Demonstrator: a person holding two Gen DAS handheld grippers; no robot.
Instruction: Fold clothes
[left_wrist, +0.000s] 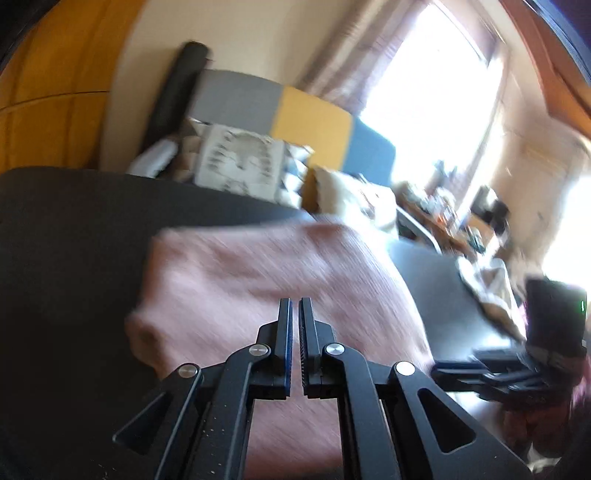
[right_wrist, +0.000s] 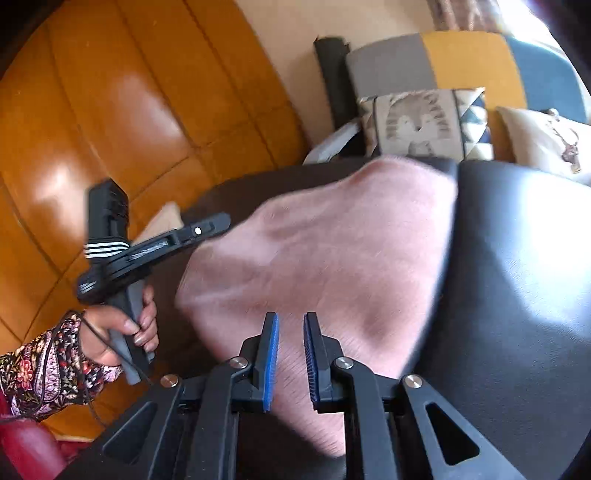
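Pink cloth lies bunched on the tabletop. Left tool closed, empty (clear for regrasping); right tool slightly parted, empty.

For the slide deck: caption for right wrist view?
Right tool slightly open over pink garment on dark table.

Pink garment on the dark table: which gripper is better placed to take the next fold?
Probably right. The right gripper hovers over the pink garment, jaws slightly apart with nothing between them. The left gripper is shut, off its edge.
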